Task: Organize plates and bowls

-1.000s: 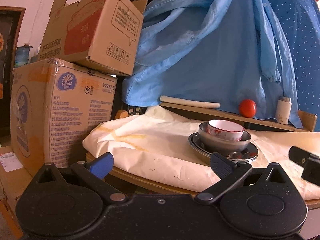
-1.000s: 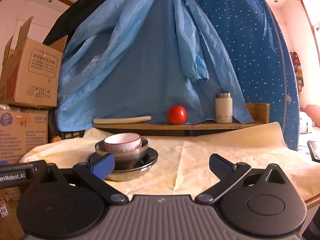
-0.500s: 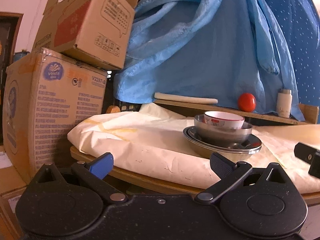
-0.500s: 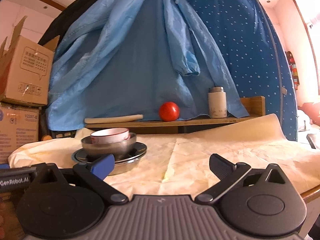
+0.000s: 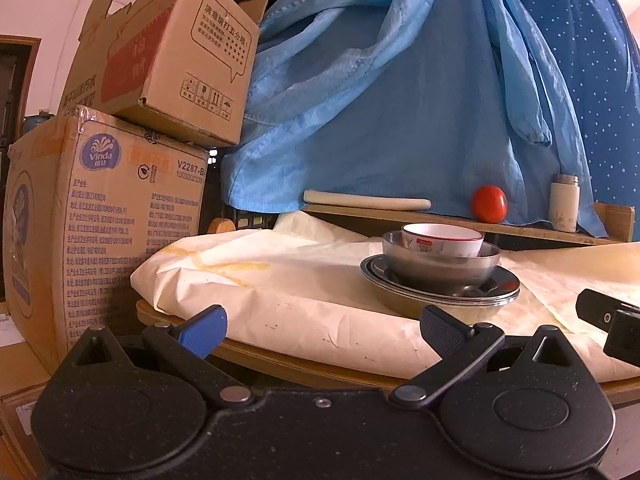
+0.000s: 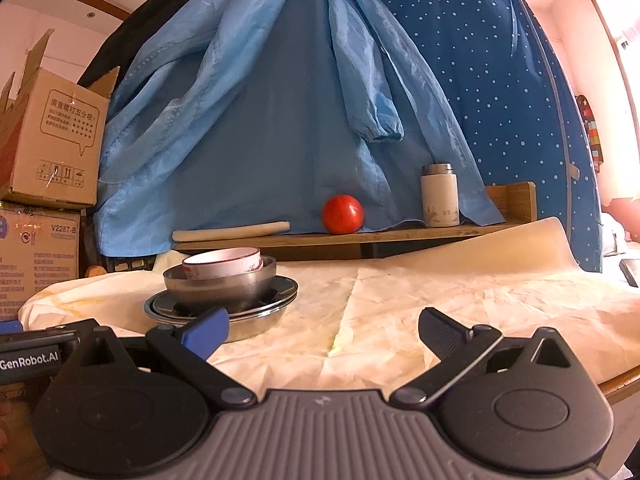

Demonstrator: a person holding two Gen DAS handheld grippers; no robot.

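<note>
1. On the paper-covered table [image 6: 460,300] sat the stack: white bowl [image 6: 222,260] inside steel bowl [image 6: 220,286], on plates [image 6: 256,312].
2. Left gripper [image 5: 320,326] hung spread, empty, before the table edge.
3. Right gripper [image 6: 322,328] hung spread, empty, beside the stack.

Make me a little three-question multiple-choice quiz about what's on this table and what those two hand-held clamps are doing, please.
1. Where does the white bowl sit?
A. Inside the steel bowl
B. On the shelf
C. Upside down on the paper

2. What colour is the round fruit on the wooden shelf?
A. Green
B. Red
C. Yellow

3. What state is the right gripper in?
A. Shut on a plate
B. Shut on the flask
C. Open and holding nothing

Answers:
1 A: the white bowl nests in the steel bowl, which stands on the stacked steel plates.
2 B: the fruit beside the white flask is plainly red.
3 C: its jaws stand wide apart with only the paper-covered table between them; the left gripper is open too.
</note>
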